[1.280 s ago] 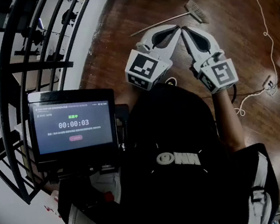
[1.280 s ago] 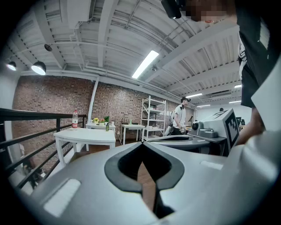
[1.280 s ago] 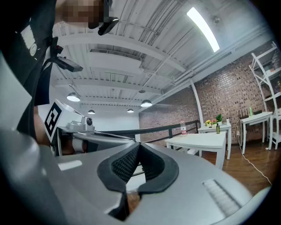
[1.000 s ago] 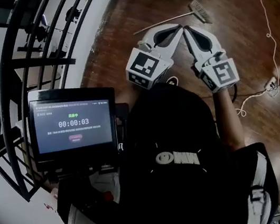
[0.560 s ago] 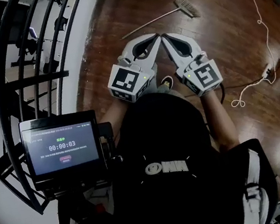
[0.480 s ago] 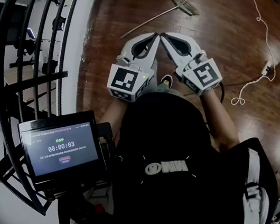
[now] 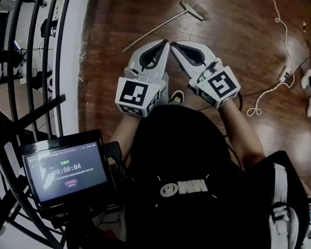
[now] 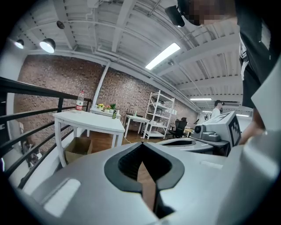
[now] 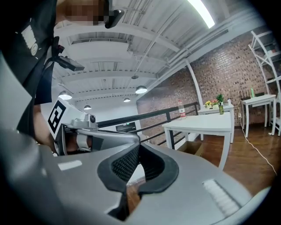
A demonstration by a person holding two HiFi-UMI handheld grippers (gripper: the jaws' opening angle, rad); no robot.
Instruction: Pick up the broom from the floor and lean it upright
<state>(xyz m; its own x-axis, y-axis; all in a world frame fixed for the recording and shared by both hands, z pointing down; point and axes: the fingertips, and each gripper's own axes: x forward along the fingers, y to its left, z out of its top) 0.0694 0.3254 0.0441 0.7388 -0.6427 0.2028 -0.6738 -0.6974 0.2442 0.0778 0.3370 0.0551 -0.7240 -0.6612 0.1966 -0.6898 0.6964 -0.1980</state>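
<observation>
The broom (image 7: pixel 175 16) lies flat on the wooden floor at the top of the head view, its thin handle running down-left and its bristle head (image 7: pixel 197 8) at the upper right. My left gripper (image 7: pixel 165 42) and right gripper (image 7: pixel 172 45) are held side by side in front of my chest, tips almost touching and pointing toward the broom, well short of it. Both are shut with nothing between the jaws. In the left gripper view the left gripper (image 8: pixel 141 145) has its jaws closed; in the right gripper view the right gripper (image 9: pixel 137 148) shows the same. The broom is hidden in both gripper views.
A black curved railing (image 7: pixel 27 72) runs along the left. A white table (image 8: pixel 90 121) stands ahead with a cardboard box (image 8: pixel 80 149) under it. A white cable (image 7: pixel 278 25) trails over the floor at right. A timer screen (image 7: pixel 68 172) hangs by my chest.
Both grippers have slid left and lower in the head view, still side by side and shut. The broom has shifted left and toward the top edge. The timer has advanced.
</observation>
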